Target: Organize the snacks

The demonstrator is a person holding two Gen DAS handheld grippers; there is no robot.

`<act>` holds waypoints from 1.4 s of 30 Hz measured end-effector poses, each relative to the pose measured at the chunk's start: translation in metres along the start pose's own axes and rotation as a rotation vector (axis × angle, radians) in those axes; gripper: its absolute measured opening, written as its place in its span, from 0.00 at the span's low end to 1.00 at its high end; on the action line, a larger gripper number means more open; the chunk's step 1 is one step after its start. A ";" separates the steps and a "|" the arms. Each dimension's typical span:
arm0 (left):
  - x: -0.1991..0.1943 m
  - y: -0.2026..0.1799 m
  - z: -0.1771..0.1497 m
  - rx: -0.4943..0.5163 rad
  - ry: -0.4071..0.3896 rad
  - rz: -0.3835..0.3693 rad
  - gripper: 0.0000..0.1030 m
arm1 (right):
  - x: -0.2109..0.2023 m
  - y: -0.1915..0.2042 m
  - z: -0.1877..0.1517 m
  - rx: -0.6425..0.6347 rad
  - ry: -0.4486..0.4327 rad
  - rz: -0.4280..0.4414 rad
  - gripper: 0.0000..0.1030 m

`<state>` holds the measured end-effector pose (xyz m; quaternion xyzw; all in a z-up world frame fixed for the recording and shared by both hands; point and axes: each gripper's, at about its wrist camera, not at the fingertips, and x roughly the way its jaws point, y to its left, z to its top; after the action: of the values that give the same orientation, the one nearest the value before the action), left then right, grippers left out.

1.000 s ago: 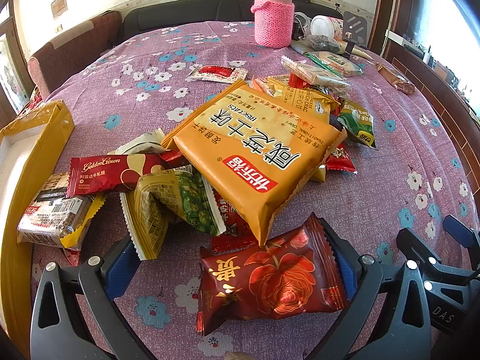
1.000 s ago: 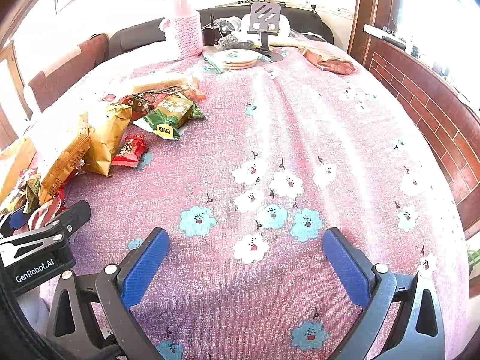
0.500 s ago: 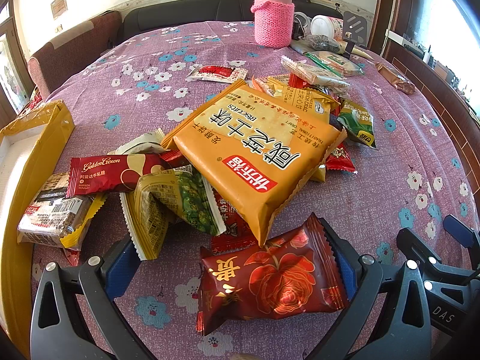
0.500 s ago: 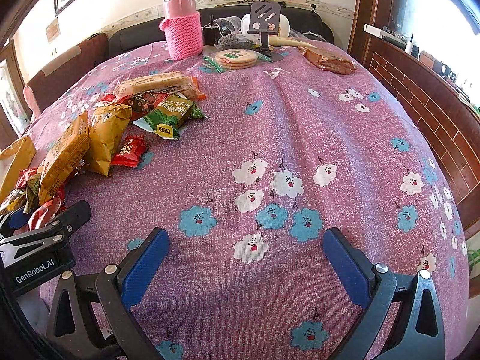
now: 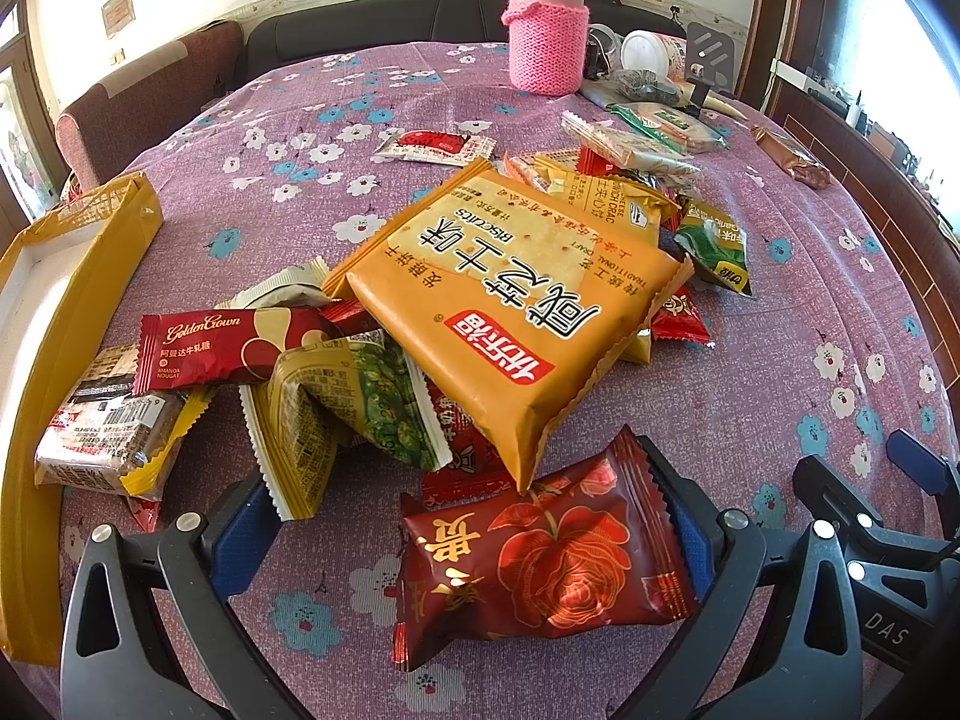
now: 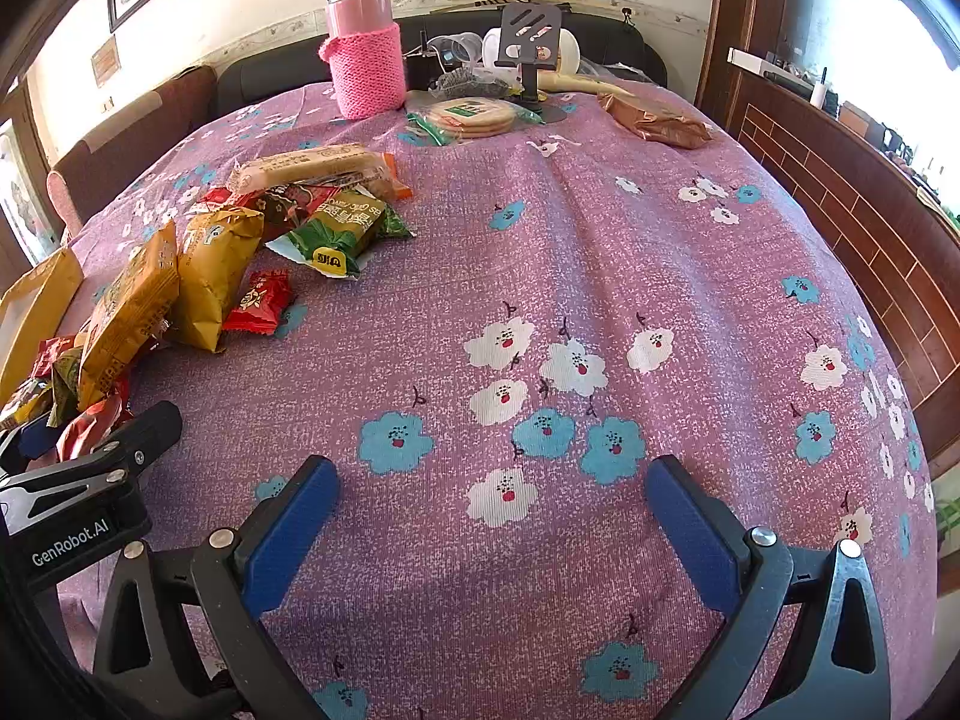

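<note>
Because the dark red foil snack packet with a gold rose print (image 5: 543,558) is light, puffy and slick, it should be pinched across its crimped side seams, not its belly. It lies on the purple flowered tabletop (image 5: 750,372) between the spread fingers of the left claw (image 5: 462,516), touching the finger at 3 o'clock and the orange biscuit pack (image 5: 510,312) at 12 o'clock. The right claw (image 6: 492,504) is spread too, holding nothing.

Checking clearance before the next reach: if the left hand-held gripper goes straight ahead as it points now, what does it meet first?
The dark red rose-print packet, already lying between the open fingers of the left hand-held gripper. Right behind it comes the big orange biscuit pack, whose corner appears to overhang the packet; depth there is unclear.
</note>
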<state>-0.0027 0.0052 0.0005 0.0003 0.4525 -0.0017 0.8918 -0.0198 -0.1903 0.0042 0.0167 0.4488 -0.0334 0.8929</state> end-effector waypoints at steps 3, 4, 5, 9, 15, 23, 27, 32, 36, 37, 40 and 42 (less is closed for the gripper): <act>0.000 0.000 0.000 0.000 0.000 0.000 1.00 | 0.000 0.000 0.000 0.000 0.000 0.000 1.00; 0.000 0.000 0.000 0.000 0.000 0.000 1.00 | 0.000 0.000 0.000 0.000 0.000 0.000 1.00; 0.000 0.000 0.000 0.000 0.000 0.000 1.00 | 0.000 0.000 0.000 0.000 0.000 0.000 1.00; 0.000 0.000 0.000 0.000 0.000 0.000 1.00 | 0.000 0.000 0.000 0.000 0.000 0.000 1.00; 0.000 0.000 0.000 0.000 0.000 0.000 1.00 | 0.000 0.000 0.000 0.000 0.000 0.000 1.00; 0.000 0.000 0.000 0.000 0.000 0.000 1.00 | 0.000 0.000 0.000 0.000 0.001 0.000 1.00; 0.000 0.000 0.000 0.000 0.000 0.000 1.00 | 0.000 0.000 0.000 0.000 0.001 0.000 1.00; -0.001 0.000 0.000 0.011 0.009 -0.008 1.00 | 0.000 0.000 0.000 0.003 0.001 -0.002 1.00; -0.002 0.001 0.000 0.034 0.029 -0.022 1.00 | 0.000 0.000 0.000 0.005 0.001 -0.002 1.00; -0.002 0.001 0.000 0.038 0.033 -0.024 1.00 | 0.000 0.000 0.000 0.005 0.001 -0.003 1.00; -0.003 0.000 0.000 0.046 0.043 -0.028 1.00 | 0.000 0.000 0.000 0.005 0.001 -0.002 1.00; -0.001 -0.004 0.000 0.050 0.048 -0.030 1.00 | 0.000 0.000 0.000 0.005 0.001 -0.002 1.00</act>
<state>-0.0030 0.0010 0.0015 0.0159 0.4737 -0.0262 0.8802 -0.0201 -0.1907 0.0043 0.0185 0.4494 -0.0355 0.8925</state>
